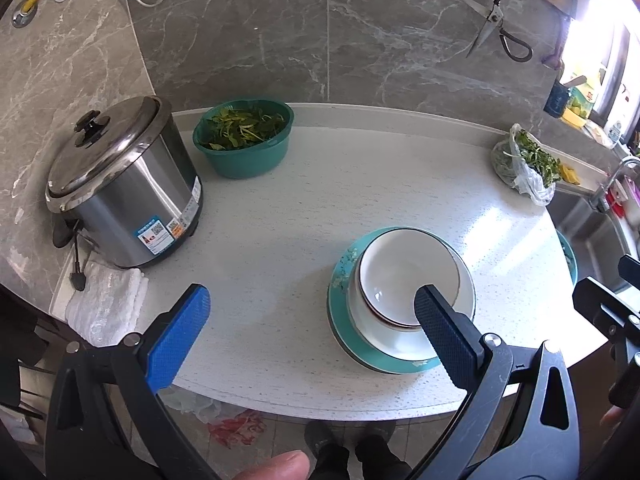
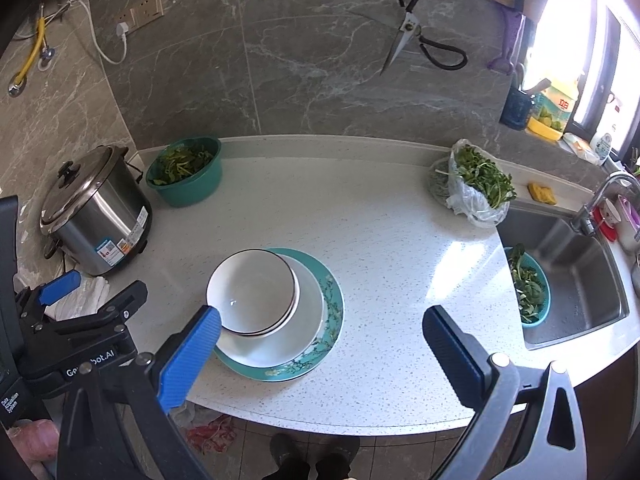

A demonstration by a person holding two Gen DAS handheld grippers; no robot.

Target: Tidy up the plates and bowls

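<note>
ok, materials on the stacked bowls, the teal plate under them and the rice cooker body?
Bowls: likely glazed ceramic, glossy white with a thin dark rim line and soft highlights. Teal plate: probably glazed ceramic too, shiny with a printed blossom pattern on the rim. Rice cooker: looks like brushed stainless steel, streaky reflections on the wall and lid; the black knob is probably plastic.

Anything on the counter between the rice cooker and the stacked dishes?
No. In both views, only bare speckled counter lies between the rice cooker and the stacked dishes.
</note>
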